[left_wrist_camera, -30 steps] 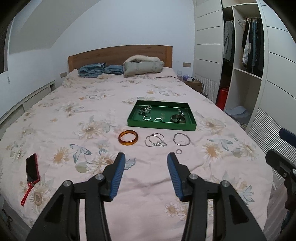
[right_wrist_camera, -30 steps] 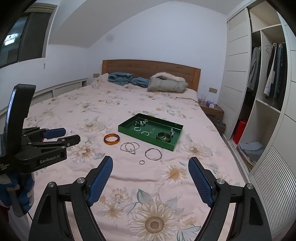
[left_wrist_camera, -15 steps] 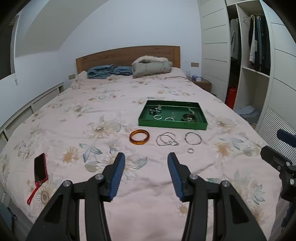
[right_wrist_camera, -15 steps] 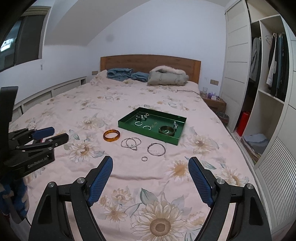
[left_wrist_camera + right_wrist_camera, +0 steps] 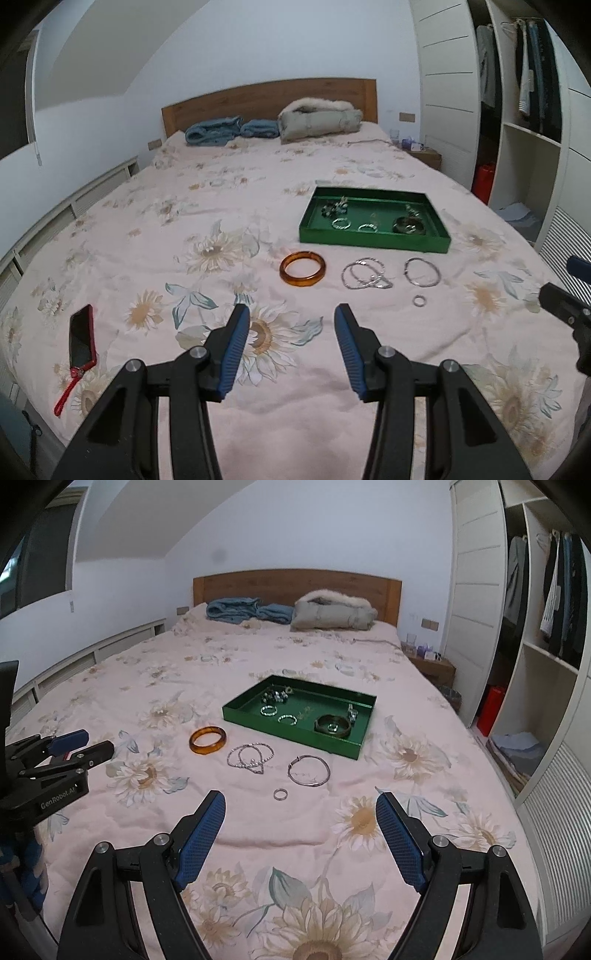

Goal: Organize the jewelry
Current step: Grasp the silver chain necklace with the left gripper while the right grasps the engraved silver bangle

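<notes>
Both tongs (image 5: 288,314) (image 5: 301,801) gape empty above round amber bangle (image 5: 303,268) and rectangular green tray (image 5: 373,242).

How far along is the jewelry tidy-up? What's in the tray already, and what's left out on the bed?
Done: several pieces already lie in the green tray. In hand: nothing; the left gripper and the right gripper are both open and empty above the bedspread. Left: the amber bangle, the bead strand, the silver bangle and the small ring lie on the bed in front of the tray.
</notes>
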`<control>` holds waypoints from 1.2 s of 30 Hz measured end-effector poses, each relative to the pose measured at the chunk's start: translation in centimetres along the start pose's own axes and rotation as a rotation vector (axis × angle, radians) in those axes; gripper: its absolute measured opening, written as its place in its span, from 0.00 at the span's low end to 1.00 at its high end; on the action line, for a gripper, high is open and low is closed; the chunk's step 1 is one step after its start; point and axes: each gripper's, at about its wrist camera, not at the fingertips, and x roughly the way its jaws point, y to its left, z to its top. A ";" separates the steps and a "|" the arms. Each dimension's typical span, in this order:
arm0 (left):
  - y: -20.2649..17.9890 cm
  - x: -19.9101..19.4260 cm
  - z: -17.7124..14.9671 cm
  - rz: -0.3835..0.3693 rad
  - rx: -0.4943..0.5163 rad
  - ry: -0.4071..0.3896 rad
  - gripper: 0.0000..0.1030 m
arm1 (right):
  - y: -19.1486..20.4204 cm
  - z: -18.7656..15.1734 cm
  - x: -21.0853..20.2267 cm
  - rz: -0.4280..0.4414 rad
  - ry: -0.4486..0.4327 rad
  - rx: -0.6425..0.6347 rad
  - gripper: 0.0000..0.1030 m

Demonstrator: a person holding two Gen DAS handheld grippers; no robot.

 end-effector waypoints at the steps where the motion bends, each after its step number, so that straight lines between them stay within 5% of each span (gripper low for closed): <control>1: 0.5 1.1 -0.1 -0.004 -0.009 0.015 0.44 | -0.2 0.0 0.8 0.002 0.011 0.004 0.80; 8: 2.1 7.3 -0.8 -0.106 -0.024 0.106 0.44 | -2.3 -0.6 7.6 0.055 0.110 0.070 0.67; 17: -2.3 15.7 0.6 -0.323 0.014 0.236 0.44 | -4.3 0.3 16.1 0.097 0.185 0.091 0.50; 29: -6.7 25.3 3.4 -0.309 0.046 0.326 0.44 | -5.8 1.7 26.2 0.168 0.308 0.039 0.34; 36: -8.1 27.2 3.2 -0.289 0.105 0.344 0.41 | -4.7 1.7 29.2 0.194 0.366 -0.082 0.34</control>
